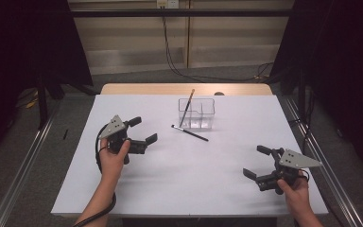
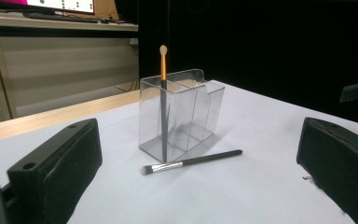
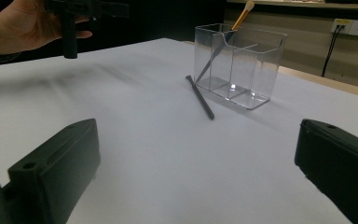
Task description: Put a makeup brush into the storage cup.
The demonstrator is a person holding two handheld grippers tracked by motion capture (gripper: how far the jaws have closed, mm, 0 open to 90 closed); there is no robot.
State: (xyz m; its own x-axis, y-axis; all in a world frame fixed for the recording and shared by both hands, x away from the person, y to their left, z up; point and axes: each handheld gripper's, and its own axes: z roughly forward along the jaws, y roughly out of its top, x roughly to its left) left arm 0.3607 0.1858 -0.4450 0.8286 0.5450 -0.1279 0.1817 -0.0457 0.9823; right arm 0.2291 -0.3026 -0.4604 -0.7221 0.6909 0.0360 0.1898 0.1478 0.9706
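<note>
Grippers sit nearest, 1 in each hand: the right gripper (image 1: 260, 163) low at the table's (image 1: 170, 189) right edge, jaws wide and empty; the left gripper (image 1: 142, 130) farther in, also wide and empty. Beyond them a black brush (image 1: 189, 133) lies flat, just in front of the clear organizer (image 1: 203, 113). An orange-handled brush (image 1: 187, 107) leans in its left compartment.

A slim black-handled makeup brush (image 1: 189, 133) lies flat on the white worktop (image 1: 179, 184), just before a clear plastic compartmented holder (image 1: 197, 114) with an orange-handled brush (image 1: 187, 107) upright inside.
</note>
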